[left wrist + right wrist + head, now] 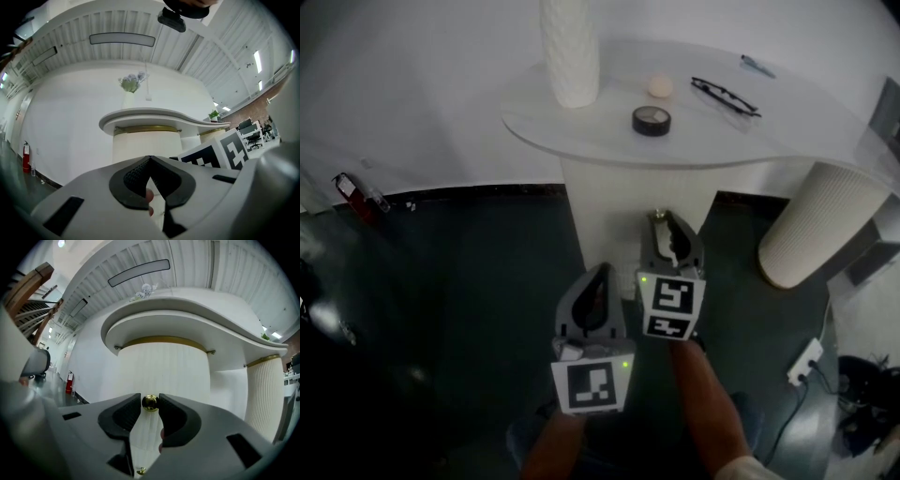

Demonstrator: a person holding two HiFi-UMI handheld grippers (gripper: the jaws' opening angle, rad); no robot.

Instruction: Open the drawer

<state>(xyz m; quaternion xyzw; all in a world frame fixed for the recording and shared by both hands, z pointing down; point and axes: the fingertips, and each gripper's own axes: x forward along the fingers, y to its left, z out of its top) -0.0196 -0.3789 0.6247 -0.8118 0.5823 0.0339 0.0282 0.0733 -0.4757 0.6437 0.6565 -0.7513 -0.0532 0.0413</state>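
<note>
Right gripper (149, 400) jaws apart, brass drawer knob (150, 403) between, facing camera.

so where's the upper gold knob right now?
In the right gripper view, centre frame: the upper gold knob sits on the ribbed white pedestal front, between the right gripper's open jaw tips, with a second knob lower down.

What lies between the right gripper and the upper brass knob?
Nothing; the stretch is bare. The right gripper view shows the knob standing right between the tips of the open right gripper.
</note>
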